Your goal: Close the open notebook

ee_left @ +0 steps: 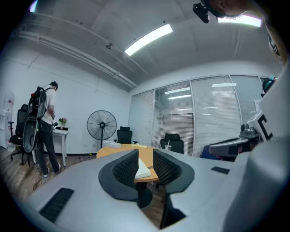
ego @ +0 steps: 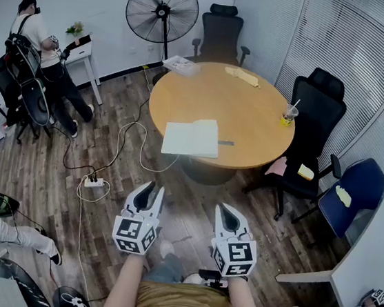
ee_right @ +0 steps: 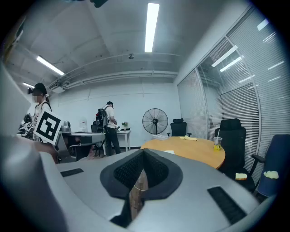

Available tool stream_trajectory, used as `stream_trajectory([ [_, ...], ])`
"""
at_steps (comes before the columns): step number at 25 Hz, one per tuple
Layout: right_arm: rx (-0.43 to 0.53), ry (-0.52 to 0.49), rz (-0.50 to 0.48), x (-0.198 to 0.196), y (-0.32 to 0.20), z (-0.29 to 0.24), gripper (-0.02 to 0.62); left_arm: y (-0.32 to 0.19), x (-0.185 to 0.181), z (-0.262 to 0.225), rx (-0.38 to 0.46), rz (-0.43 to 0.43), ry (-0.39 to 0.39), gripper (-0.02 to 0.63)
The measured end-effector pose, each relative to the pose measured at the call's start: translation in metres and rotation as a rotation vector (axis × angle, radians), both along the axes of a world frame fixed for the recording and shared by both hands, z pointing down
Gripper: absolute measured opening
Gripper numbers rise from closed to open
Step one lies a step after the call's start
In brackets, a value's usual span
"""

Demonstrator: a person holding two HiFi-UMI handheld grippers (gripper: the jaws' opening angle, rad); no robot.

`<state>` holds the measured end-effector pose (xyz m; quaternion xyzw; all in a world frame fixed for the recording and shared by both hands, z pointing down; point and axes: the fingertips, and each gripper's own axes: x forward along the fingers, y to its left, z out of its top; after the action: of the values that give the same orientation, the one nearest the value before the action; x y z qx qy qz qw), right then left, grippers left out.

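"Notebook first. Where do you have it?"

"I have it lying open, pages up, on the round wooden table, at the edge nearest me. A small grey object sits just beside its right page; I cannot tell what it is."

"And the left gripper?"

"My left gripper is held level over the wood floor, well short of the table. Its jaws stand apart with nothing between them. Through the gap I see only the notebook and the table edge, far off."

"The right one?"

"My right gripper is beside the left, also over the floor, tipped slightly down. Its jaw tips are pressed together and grip nothing."

"Anything else on the table?"

"A cup with a straw near the right rim, with yellow paper and a white stack at the far side. Black office chairs stand around the table and a fan stands behind it. A person stands at a white desk, well off to the left."
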<state>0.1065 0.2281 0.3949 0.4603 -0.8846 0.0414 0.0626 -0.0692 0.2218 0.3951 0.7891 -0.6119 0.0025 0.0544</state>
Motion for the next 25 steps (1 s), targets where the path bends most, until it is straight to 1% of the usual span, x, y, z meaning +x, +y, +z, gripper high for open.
stream_trajectory([
  [4,-0.002,-0.005,0.004,0.008,0.007,0.002,0.010,0.008,0.005,0.005,-0.015,-0.004,-0.004,0.112],
  [7,-0.002,0.001,0.007,0.010,0.008,0.002,0.011,0.011,0.004,0.010,-0.029,-0.011,0.011,0.112],
  [10,0.008,0.006,0.013,0.012,0.007,0.001,0.011,0.009,0.000,0.010,-0.018,-0.011,0.035,0.112],
  [15,-0.012,-0.032,0.040,0.017,-0.006,0.008,0.011,-0.002,-0.008,0.018,-0.033,-0.023,0.067,0.112],
  [20,-0.020,-0.021,0.042,0.012,-0.032,0.016,0.011,-0.029,-0.022,0.031,-0.059,-0.043,0.098,0.112],
  [25,-0.074,-0.025,0.035,0.004,-0.082,0.037,0.011,-0.083,-0.033,0.048,-0.090,-0.033,0.112,0.112],
])
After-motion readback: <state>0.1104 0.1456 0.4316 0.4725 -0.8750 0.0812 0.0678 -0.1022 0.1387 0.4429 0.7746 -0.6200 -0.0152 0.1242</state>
